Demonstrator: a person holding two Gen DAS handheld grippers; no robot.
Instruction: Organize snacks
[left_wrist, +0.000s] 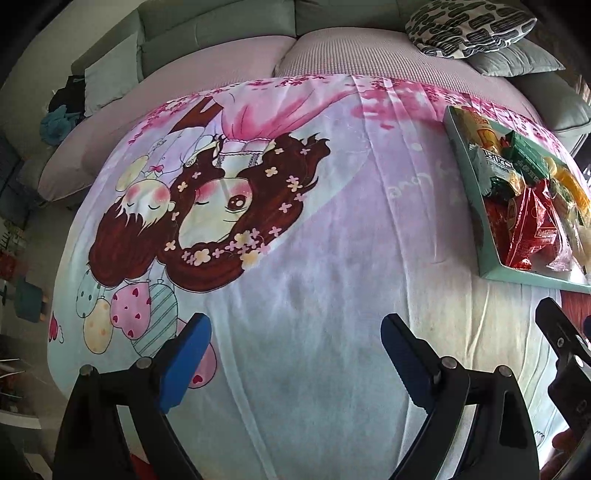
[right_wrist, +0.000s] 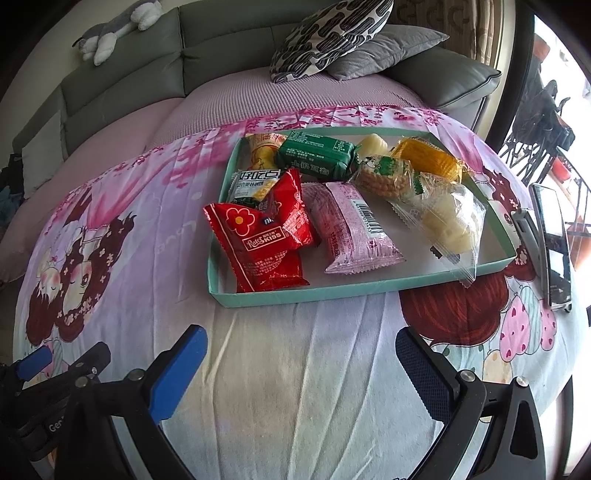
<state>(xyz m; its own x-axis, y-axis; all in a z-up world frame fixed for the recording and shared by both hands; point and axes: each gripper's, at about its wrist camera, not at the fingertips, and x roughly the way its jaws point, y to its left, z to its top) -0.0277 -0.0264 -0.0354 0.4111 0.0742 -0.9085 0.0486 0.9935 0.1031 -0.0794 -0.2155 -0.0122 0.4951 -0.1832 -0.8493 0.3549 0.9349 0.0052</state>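
Observation:
A shallow teal tray (right_wrist: 332, 291) rests on a cartoon-print blanket and holds several wrapped snacks: a red packet (right_wrist: 266, 243), a pink packet (right_wrist: 351, 229), a green packet (right_wrist: 317, 153), a yellow one (right_wrist: 428, 157) and a clear bag of pale cakes (right_wrist: 447, 218). My right gripper (right_wrist: 301, 341) is open, empty, just short of the tray's near rim. My left gripper (left_wrist: 295, 332) is open over bare blanket, nothing between its fingers. The same tray (left_wrist: 517, 275) lies at the right edge of the left wrist view. The left gripper's tip (right_wrist: 35, 358) shows at the lower left of the right wrist view.
A phone on a stand (right_wrist: 552, 243) stands on the blanket right of the tray. A grey-green sofa (right_wrist: 122, 74) with a patterned cushion (right_wrist: 328, 37) runs along the back. The blanket (left_wrist: 325, 240) drapes off the table at the left.

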